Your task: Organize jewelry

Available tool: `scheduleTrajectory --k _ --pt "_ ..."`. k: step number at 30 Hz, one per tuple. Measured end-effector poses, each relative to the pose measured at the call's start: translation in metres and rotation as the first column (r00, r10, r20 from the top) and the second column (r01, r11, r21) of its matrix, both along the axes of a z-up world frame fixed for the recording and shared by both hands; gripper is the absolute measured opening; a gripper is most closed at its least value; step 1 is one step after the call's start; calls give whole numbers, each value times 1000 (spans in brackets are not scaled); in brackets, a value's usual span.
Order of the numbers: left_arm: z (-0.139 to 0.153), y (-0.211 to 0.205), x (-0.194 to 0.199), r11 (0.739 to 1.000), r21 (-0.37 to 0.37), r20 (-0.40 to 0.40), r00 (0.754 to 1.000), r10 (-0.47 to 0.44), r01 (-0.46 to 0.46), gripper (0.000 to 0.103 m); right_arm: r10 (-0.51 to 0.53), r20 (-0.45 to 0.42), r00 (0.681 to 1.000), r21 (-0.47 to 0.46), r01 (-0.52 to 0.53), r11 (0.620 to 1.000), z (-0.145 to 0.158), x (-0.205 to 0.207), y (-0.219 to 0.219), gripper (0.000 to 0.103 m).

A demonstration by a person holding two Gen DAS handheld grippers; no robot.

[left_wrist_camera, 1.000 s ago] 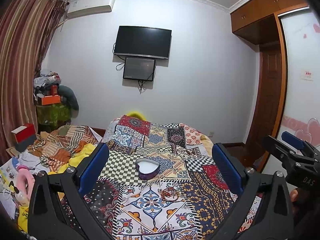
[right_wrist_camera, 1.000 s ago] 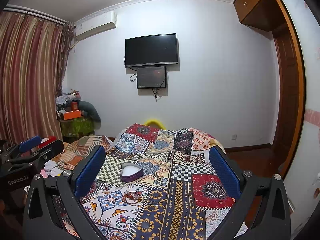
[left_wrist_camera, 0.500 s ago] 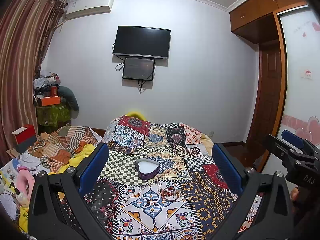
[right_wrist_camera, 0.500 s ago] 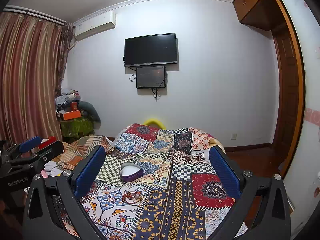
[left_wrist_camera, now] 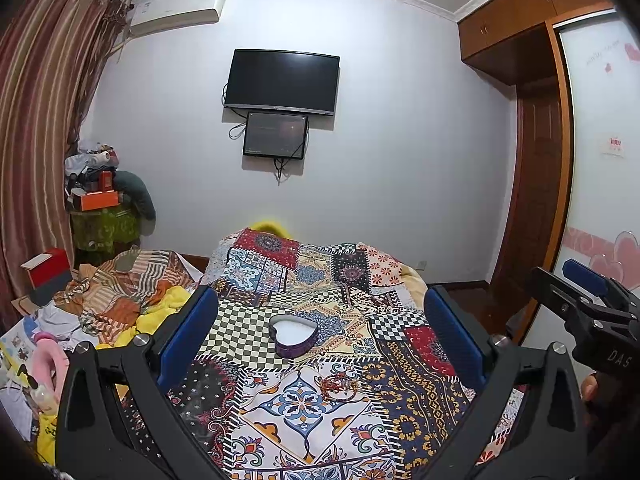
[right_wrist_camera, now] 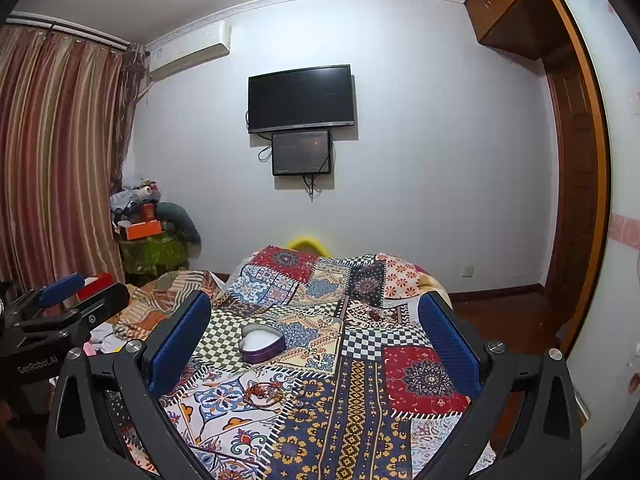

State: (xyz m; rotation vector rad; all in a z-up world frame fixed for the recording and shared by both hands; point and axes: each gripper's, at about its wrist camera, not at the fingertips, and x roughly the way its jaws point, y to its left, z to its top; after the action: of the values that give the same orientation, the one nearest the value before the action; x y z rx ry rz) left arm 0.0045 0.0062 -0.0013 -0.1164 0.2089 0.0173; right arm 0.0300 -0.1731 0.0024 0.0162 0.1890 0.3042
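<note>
- On the patchwork bedspread (left_wrist_camera: 416, 400), a reddish beaded bracelet (left_wrist_camera: 339, 385) lies loose on a white-and-blue floral patch, seen again from the right wrist camera (right_wrist_camera: 262, 393); its beads are too small to make out singly.
- Just beyond it on the same cover sits an open heart-shaped purple box (left_wrist_camera: 293, 335) with a white lining, no lid in sight and nothing visible inside (right_wrist_camera: 262, 343).
- Left tongs (left_wrist_camera: 320, 334) hang above the bed with jaws spread wide, empty; the box lies between their blue pads (left_wrist_camera: 188, 336).
- Right tongs (right_wrist_camera: 314, 340) are likewise wide apart and hold nothing, with bracelet and box toward their left side.
- Each tool shows at the edge of the other's view, so the two are side by side and well clear of the jewelry.
- The step in hand looks like the opening reach for the bracelet, with the box as its likely home.
- Doing it well probably means lowering one pair of tongs straight over the bracelet, pinching across the bead strand rather than the soft cloth, and lifting slowly so the loop does not snag.
- A busy print hides the strand's outline, so aiming by the reddish colour should help.
- Beyond the bed: heaped clothes (left_wrist_camera: 132, 300) at the left, striped curtains (right_wrist_camera: 52, 168), and a wall-mounted television (left_wrist_camera: 282, 82).
</note>
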Motion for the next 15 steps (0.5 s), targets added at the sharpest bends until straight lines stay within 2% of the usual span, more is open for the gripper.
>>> scheduleTrajectory --k 15 --pt "-8 0 14 1000 5 -34 999 -4 4 103 -8 -45 999 -1 8 1000 -8 12 2 103"
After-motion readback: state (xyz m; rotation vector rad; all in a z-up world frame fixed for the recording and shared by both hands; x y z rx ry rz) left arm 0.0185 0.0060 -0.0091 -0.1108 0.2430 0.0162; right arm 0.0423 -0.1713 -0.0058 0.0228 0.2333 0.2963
